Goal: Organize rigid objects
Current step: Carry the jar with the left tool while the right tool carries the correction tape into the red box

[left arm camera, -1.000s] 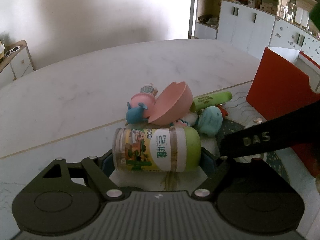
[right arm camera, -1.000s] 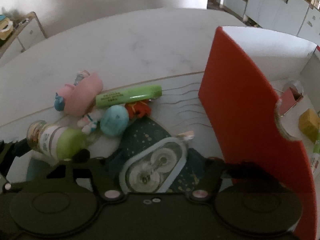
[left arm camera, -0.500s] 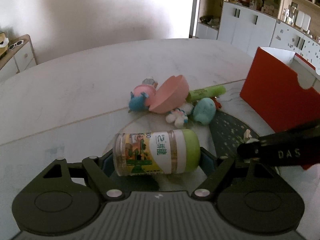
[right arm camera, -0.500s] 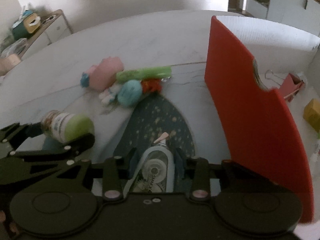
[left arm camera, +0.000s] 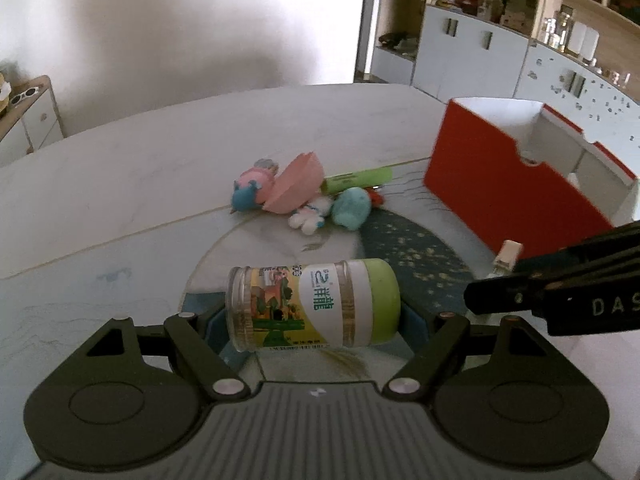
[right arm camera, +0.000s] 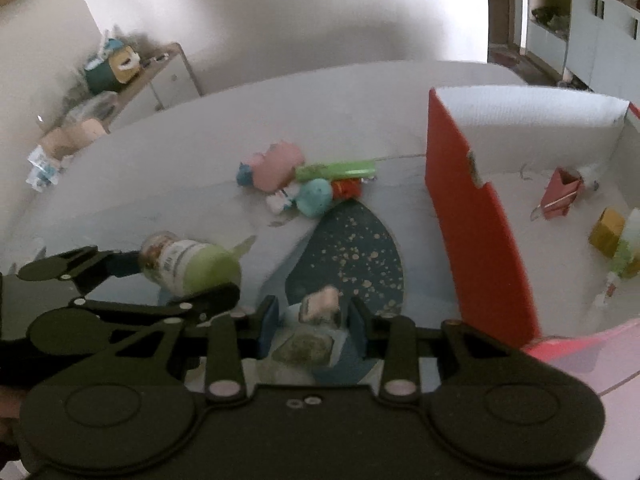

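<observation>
My left tongs (left arm camera: 314, 312) are clenched end to end on a clear jar (left arm camera: 312, 306) with a green cap and a printed label; it lies sideways between the pads, held above the bench (left arm camera: 160, 168). The right-wrist view shows the same jar (right arm camera: 188, 266) off to the left, carried in those tongs. My right tongs (right arm camera: 312, 326) are clamped on a correction-tape dispenser (right arm camera: 310, 340), its pale tip poking out past the pads; the picture is blurred here, but I see the pads against its sides. In the left-wrist view the right tongs come in from the right edge as a dark bar with the dispenser's tip (left arm camera: 508, 254) showing. Below both tongs lies a dark teal mat (right arm camera: 352, 252) speckled with gold. Farther back on the bench sits a cluster: a pink bowl (left arm camera: 298, 188) tipped on its side, a pink and blue plush (left arm camera: 252, 190) touching it, a small white plush (left arm camera: 310, 218), a teal plush (left arm camera: 352, 208), a little red toy (right arm camera: 346, 188) and a green tube (left arm camera: 358, 178) lying behind them. To the right stands a red box (left arm camera: 500, 184) with a white interior; I see a red clip (right arm camera: 560, 196) and a yellow block (right arm camera: 608, 232) inside it.
</observation>
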The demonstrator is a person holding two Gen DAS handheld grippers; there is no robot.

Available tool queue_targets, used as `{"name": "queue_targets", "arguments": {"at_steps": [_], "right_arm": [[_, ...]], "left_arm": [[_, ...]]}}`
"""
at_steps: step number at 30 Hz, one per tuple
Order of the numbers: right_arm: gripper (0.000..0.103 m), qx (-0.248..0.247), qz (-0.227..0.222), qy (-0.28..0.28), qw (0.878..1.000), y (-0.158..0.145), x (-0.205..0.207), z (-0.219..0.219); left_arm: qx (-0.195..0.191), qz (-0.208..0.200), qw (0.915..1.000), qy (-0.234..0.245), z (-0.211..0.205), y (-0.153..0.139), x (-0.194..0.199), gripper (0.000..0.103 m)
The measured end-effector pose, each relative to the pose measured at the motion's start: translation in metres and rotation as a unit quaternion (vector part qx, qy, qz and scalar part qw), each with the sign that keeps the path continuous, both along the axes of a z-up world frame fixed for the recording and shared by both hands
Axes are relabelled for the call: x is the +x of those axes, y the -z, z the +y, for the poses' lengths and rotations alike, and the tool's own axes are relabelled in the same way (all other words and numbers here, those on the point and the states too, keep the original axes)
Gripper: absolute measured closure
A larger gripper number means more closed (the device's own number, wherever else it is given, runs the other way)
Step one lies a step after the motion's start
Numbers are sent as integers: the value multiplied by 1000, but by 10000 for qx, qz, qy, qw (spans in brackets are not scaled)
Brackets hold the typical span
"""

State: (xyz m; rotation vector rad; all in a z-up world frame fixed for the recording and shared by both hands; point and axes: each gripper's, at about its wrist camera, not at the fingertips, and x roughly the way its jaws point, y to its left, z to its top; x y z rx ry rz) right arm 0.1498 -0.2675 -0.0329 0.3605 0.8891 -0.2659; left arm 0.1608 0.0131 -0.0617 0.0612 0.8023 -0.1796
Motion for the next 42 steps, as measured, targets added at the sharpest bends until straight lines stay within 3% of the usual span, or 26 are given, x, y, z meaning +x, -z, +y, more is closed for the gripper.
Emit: {"name": "queue_targets", "arguments": {"at_steps": [11, 22, 33, 42], "right_arm": [[67, 148, -647, 20, 9978, -52, -32, -22], [67, 84, -1011, 172, 9947, -91, -65, -88], [67, -118, -843, 345, 9958, -90, -97, -169], [67, -239, -540, 351, 9976, -71, -112, -218]], "left_arm": [[7, -264, 9994, 237, -30, -44, -20, 20], [143, -535, 9972, 509, -97, -84, -19, 20], [227, -433, 9963, 702, -183, -95, 3, 20], [377, -162, 9963, 752, -245, -82, 33, 20]]}}
